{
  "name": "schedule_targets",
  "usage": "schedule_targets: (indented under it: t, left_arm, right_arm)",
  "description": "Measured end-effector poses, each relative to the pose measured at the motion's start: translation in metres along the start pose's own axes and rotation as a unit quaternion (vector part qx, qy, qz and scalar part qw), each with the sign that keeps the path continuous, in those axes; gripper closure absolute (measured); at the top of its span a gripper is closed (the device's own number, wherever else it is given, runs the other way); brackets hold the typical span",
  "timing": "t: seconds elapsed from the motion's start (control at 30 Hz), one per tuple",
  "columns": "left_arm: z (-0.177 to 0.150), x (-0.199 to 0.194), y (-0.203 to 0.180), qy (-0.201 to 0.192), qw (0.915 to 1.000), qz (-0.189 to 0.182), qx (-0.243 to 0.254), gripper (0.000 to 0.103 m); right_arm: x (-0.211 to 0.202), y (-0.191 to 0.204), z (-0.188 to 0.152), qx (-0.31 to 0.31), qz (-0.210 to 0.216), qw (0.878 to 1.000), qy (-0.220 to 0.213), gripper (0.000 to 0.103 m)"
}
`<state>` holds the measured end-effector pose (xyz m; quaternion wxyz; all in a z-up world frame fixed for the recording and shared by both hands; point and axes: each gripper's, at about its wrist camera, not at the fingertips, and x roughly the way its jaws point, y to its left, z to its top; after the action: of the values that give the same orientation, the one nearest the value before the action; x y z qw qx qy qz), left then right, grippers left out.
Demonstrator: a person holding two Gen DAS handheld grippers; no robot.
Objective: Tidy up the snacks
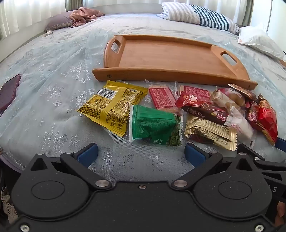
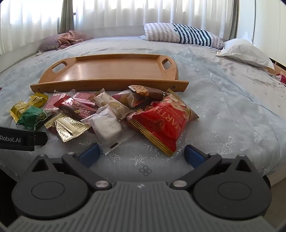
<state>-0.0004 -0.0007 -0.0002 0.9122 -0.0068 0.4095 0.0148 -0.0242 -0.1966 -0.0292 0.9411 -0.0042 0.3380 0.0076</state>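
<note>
A wooden tray [image 1: 166,55] [image 2: 114,69] lies empty on the bed. Several snack packets lie in a row in front of it: a yellow one [image 1: 112,105] [image 2: 26,105], a green one [image 1: 153,125] [image 2: 33,116], a gold one [image 1: 211,133] [image 2: 69,125], a white one [image 2: 107,125] and a big red one [image 2: 164,121] [image 1: 267,117]. My left gripper [image 1: 141,153] is open and empty, just short of the green packet. My right gripper [image 2: 142,154] is open and empty, just short of the white and big red packets.
The bed has a pale blue snowflake cover [image 1: 53,75]. A striped pillow [image 2: 180,34] and a white pillow [image 2: 244,50] lie at the back right, a pink cloth [image 1: 84,15] at the back left. A dark red flat object [image 1: 8,92] lies at the left.
</note>
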Motion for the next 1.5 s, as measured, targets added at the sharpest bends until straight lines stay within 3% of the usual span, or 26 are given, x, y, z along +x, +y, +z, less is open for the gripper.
schedule_targets:
  t: [1.5]
  left_arm:
    - [-0.0002,-0.0009,0.0003,0.001,1.0,-0.007,-0.003,0.0]
  right_arm:
    - [0.0004,0.0021,0.0,-0.007,-0.006,1.0,-0.001,0.0]
